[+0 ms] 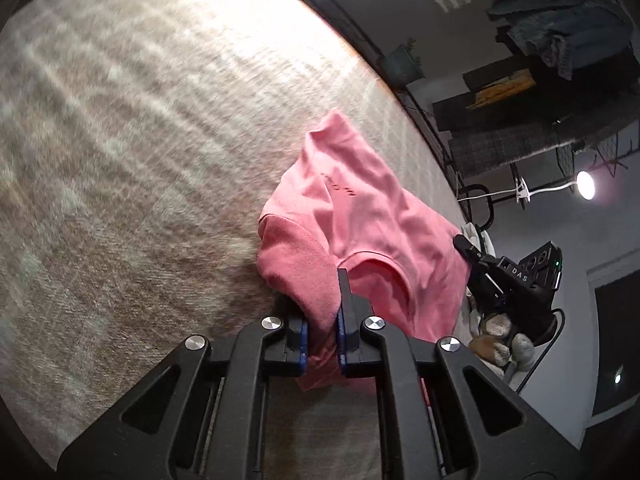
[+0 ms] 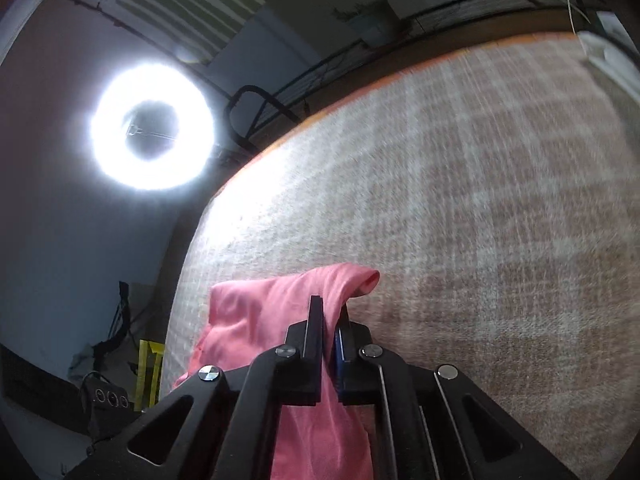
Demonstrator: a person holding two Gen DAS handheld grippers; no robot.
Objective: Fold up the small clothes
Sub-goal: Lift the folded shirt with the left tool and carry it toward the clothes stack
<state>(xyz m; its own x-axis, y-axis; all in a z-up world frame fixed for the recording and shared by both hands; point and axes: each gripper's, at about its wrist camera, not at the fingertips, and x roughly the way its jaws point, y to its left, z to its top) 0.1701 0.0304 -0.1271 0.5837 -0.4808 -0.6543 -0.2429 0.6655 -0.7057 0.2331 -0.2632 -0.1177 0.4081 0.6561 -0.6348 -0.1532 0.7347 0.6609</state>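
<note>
**Pink shirt pinched at both ends above the table**

The left hand-held gripper (image 1: 322,334) is seen clamped on a sleeve edge of the pink shirt (image 1: 360,232); cloth is bunched between its blue pads (image 1: 343,330). The right hand-held gripper (image 2: 329,344) is likewise closed on pink fabric, which is draped down between its fingers. The shirt is held partly raised, its far portion spread over the woven beige cloth of the table (image 1: 140,140). Small dark lettering is noted on the chest. A ring light (image 2: 152,126) is seen beyond the table edge.
</note>
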